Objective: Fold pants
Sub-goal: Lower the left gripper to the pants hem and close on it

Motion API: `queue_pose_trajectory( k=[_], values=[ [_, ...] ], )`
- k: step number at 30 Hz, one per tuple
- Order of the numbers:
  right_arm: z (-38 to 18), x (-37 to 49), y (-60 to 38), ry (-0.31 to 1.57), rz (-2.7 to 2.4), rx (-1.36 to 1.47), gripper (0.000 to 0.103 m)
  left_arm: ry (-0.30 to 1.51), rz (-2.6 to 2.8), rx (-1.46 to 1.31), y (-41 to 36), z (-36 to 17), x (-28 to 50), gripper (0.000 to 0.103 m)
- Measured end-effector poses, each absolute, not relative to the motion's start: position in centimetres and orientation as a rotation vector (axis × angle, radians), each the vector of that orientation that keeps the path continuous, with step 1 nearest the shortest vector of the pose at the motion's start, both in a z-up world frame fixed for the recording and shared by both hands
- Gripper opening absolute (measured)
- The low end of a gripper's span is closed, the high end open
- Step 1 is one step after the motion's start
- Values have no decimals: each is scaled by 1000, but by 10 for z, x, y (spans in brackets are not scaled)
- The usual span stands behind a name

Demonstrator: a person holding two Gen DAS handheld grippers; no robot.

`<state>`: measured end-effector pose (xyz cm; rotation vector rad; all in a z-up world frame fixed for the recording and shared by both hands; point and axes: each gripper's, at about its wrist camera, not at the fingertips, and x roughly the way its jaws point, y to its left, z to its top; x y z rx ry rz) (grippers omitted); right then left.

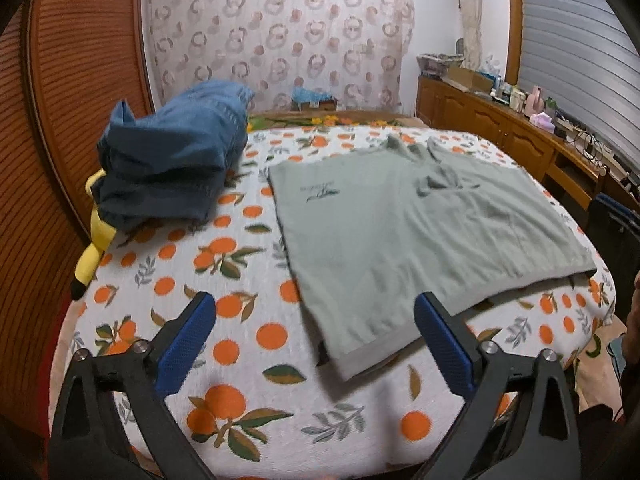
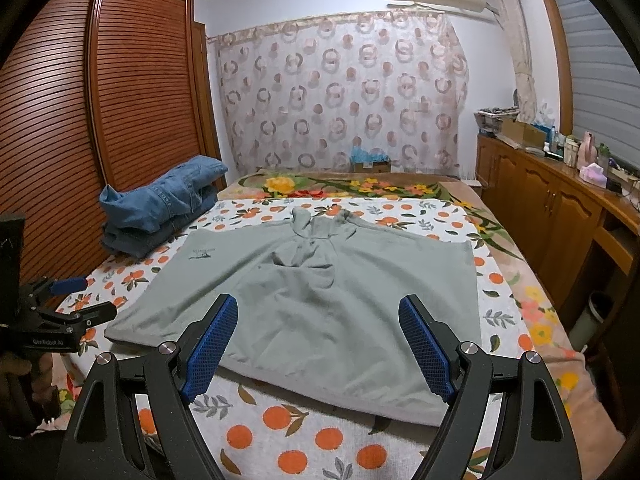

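We see pale grey-green pants point(image 2: 320, 292) spread flat on the orange-print bed point(image 2: 304, 440), waistband nearest us, legs pointing toward the curtain. Both our left tongs point(image 1: 314, 344) and right tongs point(image 2: 318, 346) gape wide, holding nothing.

The pants point(image 2: 320, 300) are a plain pale grey-green with a small dark printed mark near 1 corner. They lie on a bedsheet point(image 2: 280, 432) that is white and printed all over with orange fruit and green and grey leaves. At the sheet's far left corner sits a stack of jeans point(image 2: 160, 212) in 2 shades of blue denim. A yellow toy point(image 1: 96, 240) with a black tip shows at the sheet's left edge. The curtain point(image 2: 340, 96) is pale with brown rings. The wardrobe point(image 2: 120, 92) is reddish-brown, with fine horizontal slats. Both the left gripper point(image 1: 316, 324) and right gripper point(image 2: 318, 344) are black with blue textured pads point(image 2: 210, 350).
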<state>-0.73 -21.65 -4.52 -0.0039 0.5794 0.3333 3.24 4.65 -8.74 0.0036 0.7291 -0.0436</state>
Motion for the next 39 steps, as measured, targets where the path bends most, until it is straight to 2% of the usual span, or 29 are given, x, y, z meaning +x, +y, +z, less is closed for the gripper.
queue_pose_trajectory(
  k=[2, 4, 12, 20, 21, 24, 25, 27, 31, 39],
  values=[
    [-46, -8, -215, 581, 333, -6, 84, 747, -49, -7, 50, -93, 32, 94],
    [-46, -9, -215, 584, 334, -10, 84, 771, -57, -26, 54, -100, 33, 84],
    [-47, -8, -217, 599, 335, -19, 84, 825, -81, -46, 52, -116, 37, 61],
    [-46, -10, -218, 614, 326, -28, 84, 838, -98, -31, 50, -121, 37, 58],
    [-46, -11, -218, 615, 326, -30, 84, 835, -102, -31, 50, -121, 37, 55],
    [-44, -14, -217, 615, 332, -34, 84, 832, -110, -16, 48, -120, 37, 32],
    [-44, -12, -217, 616, 334, -35, 84, 833, -124, -17, 47, -120, 38, 19],
    [-45, -12, -217, 621, 336, -38, 84, 840, -163, -21, 45, -119, 40, 8],
    [-46, -8, -220, 625, 333, -41, 84, 843, -192, -3, 40, -116, 44, 4],
    [-45, -4, -222, 629, 330, -45, 84, 788, -257, 22, 27, -84, 53, 4]
  ],
)
